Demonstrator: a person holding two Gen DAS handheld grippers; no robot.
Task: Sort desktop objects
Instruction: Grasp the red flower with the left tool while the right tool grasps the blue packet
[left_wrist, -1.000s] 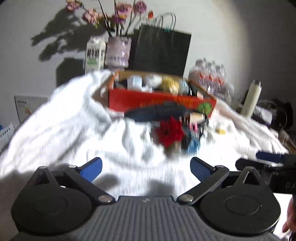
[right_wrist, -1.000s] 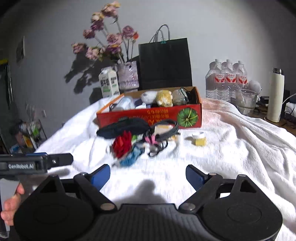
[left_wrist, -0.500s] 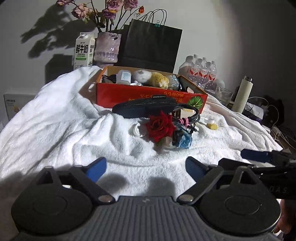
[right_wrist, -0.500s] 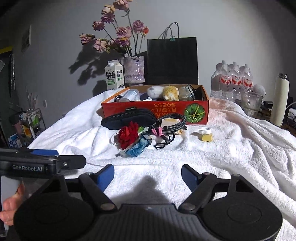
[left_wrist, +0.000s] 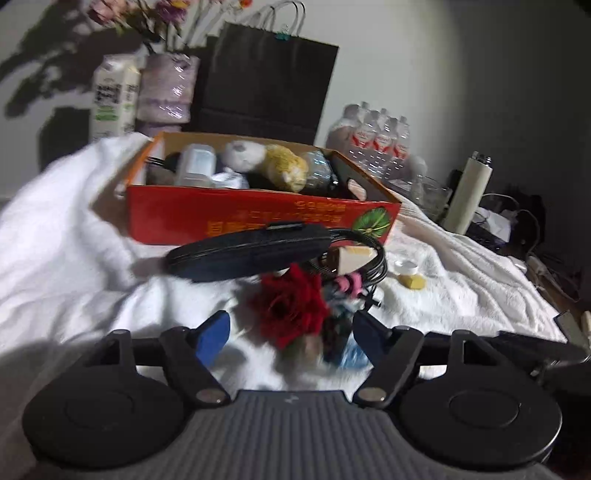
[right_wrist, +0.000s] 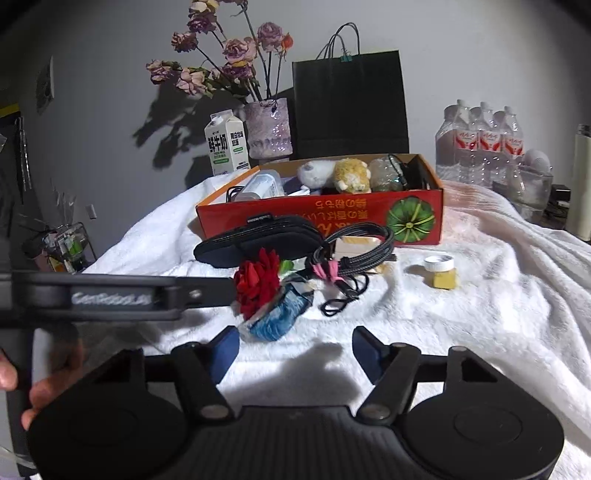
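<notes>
**Left gripper closes in on the rose**

Since half a second ago the left gripper (left_wrist: 290, 338) has moved forward: the rose (left_wrist: 288, 314), then well ahead of it, now sits between its blue fingertips (left_wrist: 212, 336). The jaws stand apart and hold nothing; whether a pad touches the flower cannot be told through the blur. The gap between the tips looks narrower than before. The right gripper (right_wrist: 295, 350) has also come nearer the pile, its jaws spread and empty above bare white blanket (right_wrist: 480, 314).

The loose things lie on the blanket in front of the red box (right_wrist: 321, 218): a black pouch (right_wrist: 258, 243) against the box front, the rose just before it, a blue wrapper (right_wrist: 280, 314) beside the rose, a coiled cable (right_wrist: 354, 247) to the right, and a small yellow jar (right_wrist: 441, 273) apart from the rest.

The right view shows the left gripper from the side, its dark body (right_wrist: 110, 295) reaching to the rose, and the person's hand (right_wrist: 48, 391) on the handle. It also shows the vase (right_wrist: 267, 127) flowers whole. The left view cuts the flowers off at its top edge and instead shows a dark bar (left_wrist: 535, 349) at its right edge.
</notes>
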